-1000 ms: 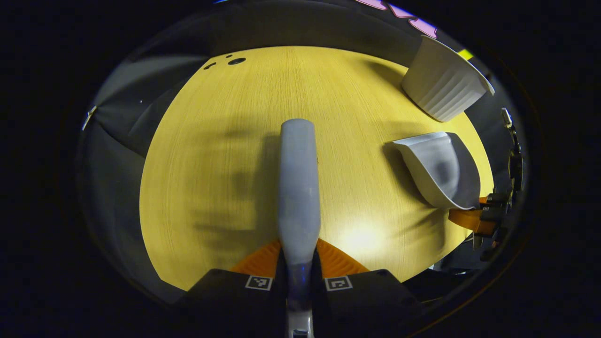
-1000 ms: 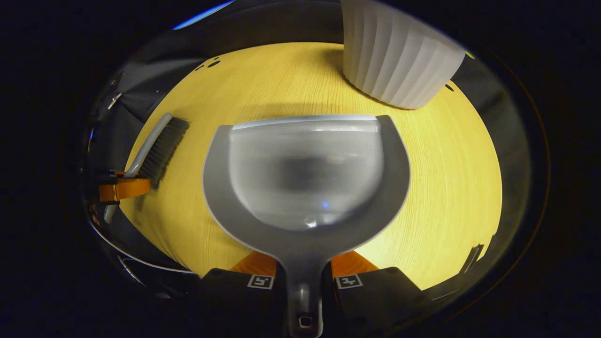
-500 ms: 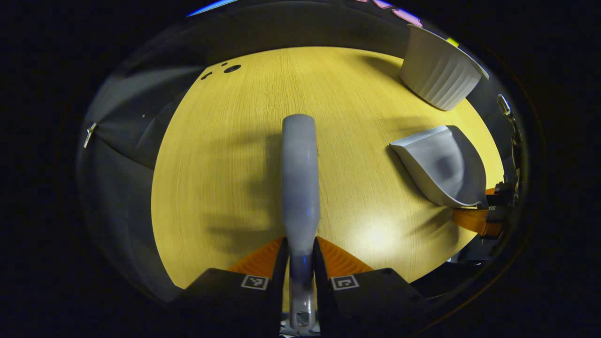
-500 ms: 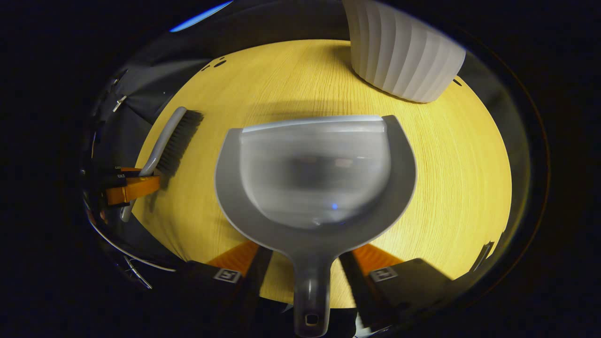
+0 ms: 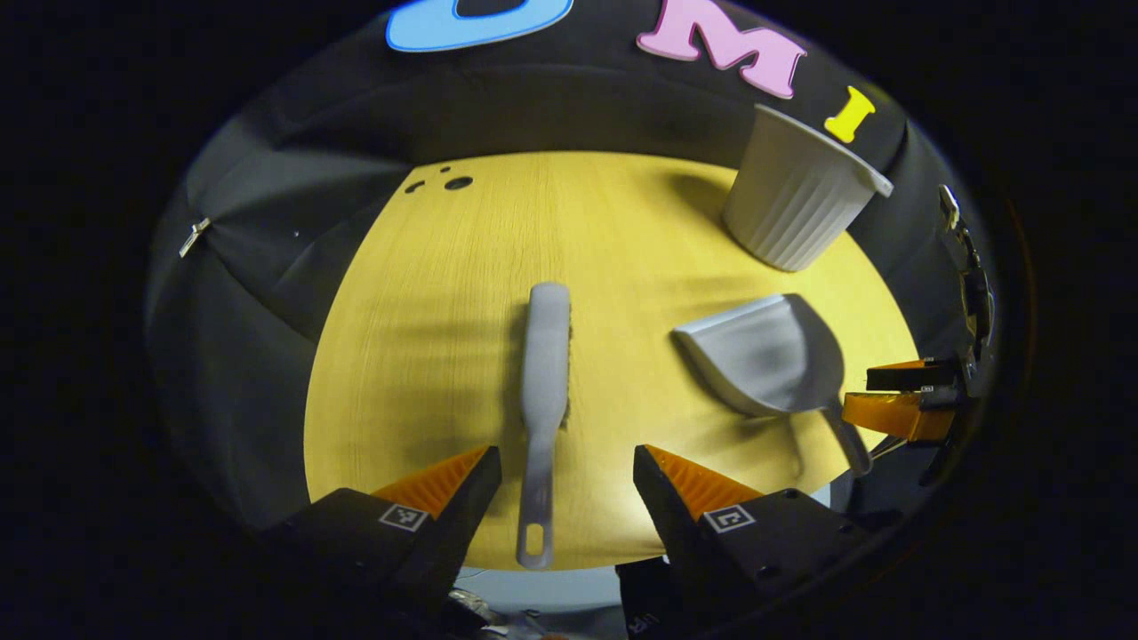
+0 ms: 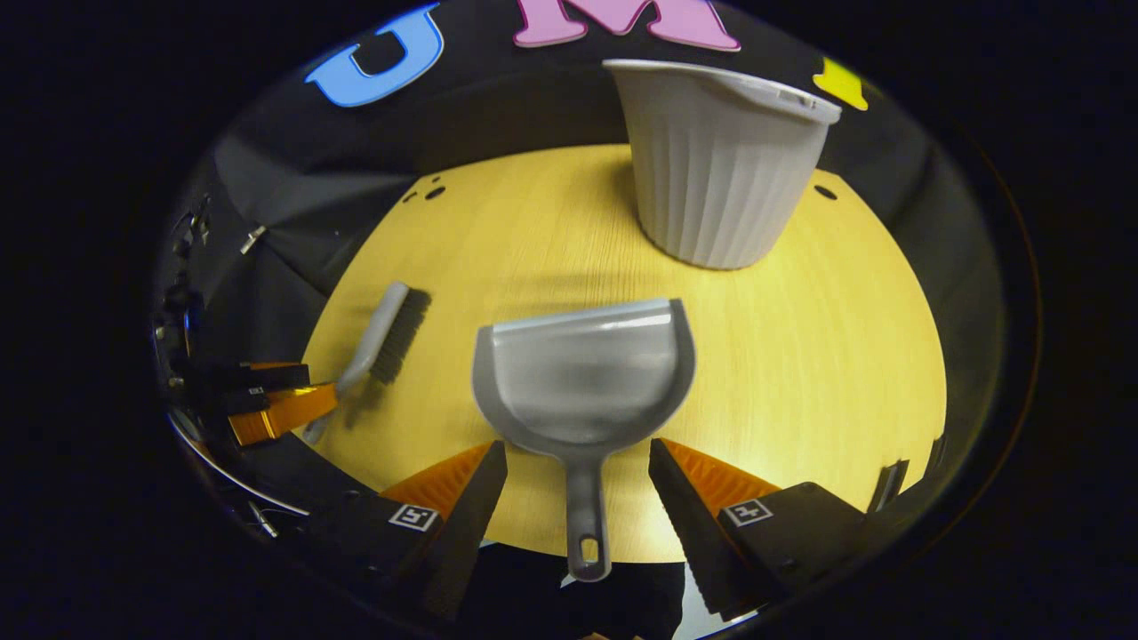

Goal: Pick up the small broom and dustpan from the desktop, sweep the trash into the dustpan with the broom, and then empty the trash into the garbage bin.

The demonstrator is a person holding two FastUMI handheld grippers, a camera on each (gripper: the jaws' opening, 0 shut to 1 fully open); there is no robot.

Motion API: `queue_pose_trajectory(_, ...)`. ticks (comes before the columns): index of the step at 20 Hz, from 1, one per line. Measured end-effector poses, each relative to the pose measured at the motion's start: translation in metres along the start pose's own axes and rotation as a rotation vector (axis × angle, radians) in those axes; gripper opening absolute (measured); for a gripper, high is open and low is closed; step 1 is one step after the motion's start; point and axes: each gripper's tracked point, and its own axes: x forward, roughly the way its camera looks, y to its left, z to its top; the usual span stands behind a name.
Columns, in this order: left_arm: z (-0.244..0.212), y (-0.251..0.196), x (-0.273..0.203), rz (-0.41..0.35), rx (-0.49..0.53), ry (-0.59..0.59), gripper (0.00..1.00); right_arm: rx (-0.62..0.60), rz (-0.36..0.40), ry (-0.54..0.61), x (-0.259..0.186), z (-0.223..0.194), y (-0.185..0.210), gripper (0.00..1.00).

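1. Grey plastic broom lies flat on the yellow wood desktop, its handle toward 6 o'clock, between the spread fingers of the left gripper; neither finger touches it.
2. Grey dustpan rests on the desktop with its pan empty and its handle at 6 o'clock, between the parted, untouching fingers of the right gripper.
3. White ribbed garbage bin stands upright at 12 o'clock of the dustpan; its inside is hidden.
4. Square markers on the grippers are unreadable.
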Motion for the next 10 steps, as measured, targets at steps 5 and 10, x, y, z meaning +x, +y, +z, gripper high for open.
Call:
queue_pose_trajectory(5, 0.052, -0.009, -0.067, 0.000, 0.009, -0.292, 0.97, -0.087, -0.071, -0.307, -0.073, 0.079, -0.014, 1.00)
queue_pose_trajectory(10, 0.102, -0.013, -0.146, 0.047, 0.081, -0.604, 0.96, -0.114, -0.112, -0.578, -0.131, 0.135, -0.017, 0.99)
